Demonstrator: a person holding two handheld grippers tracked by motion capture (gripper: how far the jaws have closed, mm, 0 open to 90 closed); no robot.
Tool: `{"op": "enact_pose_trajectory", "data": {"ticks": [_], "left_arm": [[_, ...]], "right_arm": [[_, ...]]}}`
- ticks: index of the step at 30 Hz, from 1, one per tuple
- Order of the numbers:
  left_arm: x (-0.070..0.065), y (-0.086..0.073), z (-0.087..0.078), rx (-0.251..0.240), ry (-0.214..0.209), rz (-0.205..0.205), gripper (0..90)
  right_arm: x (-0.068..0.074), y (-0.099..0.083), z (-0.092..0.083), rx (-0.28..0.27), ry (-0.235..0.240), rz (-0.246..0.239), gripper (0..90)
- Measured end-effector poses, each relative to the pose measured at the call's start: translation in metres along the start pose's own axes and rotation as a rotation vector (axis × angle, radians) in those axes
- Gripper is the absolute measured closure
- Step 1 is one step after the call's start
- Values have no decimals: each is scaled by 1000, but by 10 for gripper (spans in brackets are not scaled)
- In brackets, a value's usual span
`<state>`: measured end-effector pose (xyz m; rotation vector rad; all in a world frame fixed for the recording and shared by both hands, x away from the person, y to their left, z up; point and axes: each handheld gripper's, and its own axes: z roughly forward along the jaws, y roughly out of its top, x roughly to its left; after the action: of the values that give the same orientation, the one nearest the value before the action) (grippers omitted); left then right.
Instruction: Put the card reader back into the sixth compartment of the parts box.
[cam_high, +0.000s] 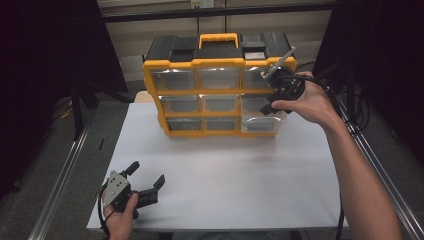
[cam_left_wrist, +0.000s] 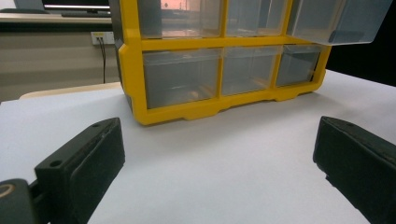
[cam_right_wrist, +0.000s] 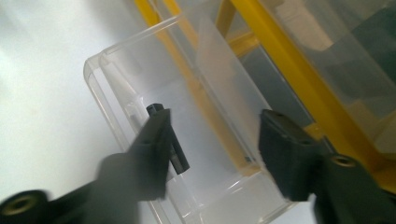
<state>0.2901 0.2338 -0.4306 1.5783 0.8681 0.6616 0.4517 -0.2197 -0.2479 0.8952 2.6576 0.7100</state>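
Organizer (cam_high: 220, 85), yellow frame with black top and carry handle (cam_high: 218, 39), stands upright at the far middle of the white counter (cam_high: 225, 175), clear drawer fronts facing me so every bin is reachable from my side without turning it; three rows of drawers, all pushed in flush except one; the pulled-out drawer (cam_high: 262, 114) is on the right-hand column, middle row, sticking out towards me and overhanging the row below, which I read as left open so something can go in or come out from above; right gripper (cam_high: 280, 92) is up at that drawer, angled down over its open top; in the right gripper view the drawer (cam_right_wrist: 196, 140) sits under and between my jaws, which stand roughly half open with nothing pinched; no pad pressing on the drawer wall that I can make out; a small dark part (cam_right_wrist: 170, 140) lies on the drawer floor, partly behind one of my jaws; probably the item this bin is for; can't tell what it is, too small and blurred; left gripper (cam_high: 145, 182) is parked low at the near-left corner of the counter, well apart from the organizer, out of the right hand's way; its jaws are wide open and empty, pointing at the organizer's (cam_left_wrist: 224, 70) lower rows; looks like standby, not bracing the frame.
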Motion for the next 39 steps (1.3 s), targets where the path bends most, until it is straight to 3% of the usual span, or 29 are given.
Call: {"op": "enact_pose_trajectory", "data": {"ticks": [4,7,8,15,20,24,28,34,36,39], "left_arm": [[0,0,0,1,3,1,23],[0,0,0,0,7,-4,23],[0,0,1,0,10,-8,23],[-1,0,5,8,13,-4,23],[-1,0,5,7,13,-3,23],[0,-1,4,5,13,-6,23],[0,0,3,-2,11,-6,23],[0,0,1,-4,6,-6,23],[1,0,0,-2,7,-1,23],[0,0,0,-4,6,1,23]], "right_arm": [[0,-2,-4,-37,-28,19,306],[0,-4,-6,-60,-34,27,275],[-1,-8,-8,-93,-52,53,204],[-1,-24,-10,-200,-90,111,113],[1,-33,-12,-236,-124,155,119],[2,-39,-14,-304,-126,181,90],[8,-43,-16,-362,-177,196,48],[15,-57,-19,-463,-193,228,32],[18,-63,-17,-493,-222,266,35],[26,-72,-11,-527,-321,254,46]]}}
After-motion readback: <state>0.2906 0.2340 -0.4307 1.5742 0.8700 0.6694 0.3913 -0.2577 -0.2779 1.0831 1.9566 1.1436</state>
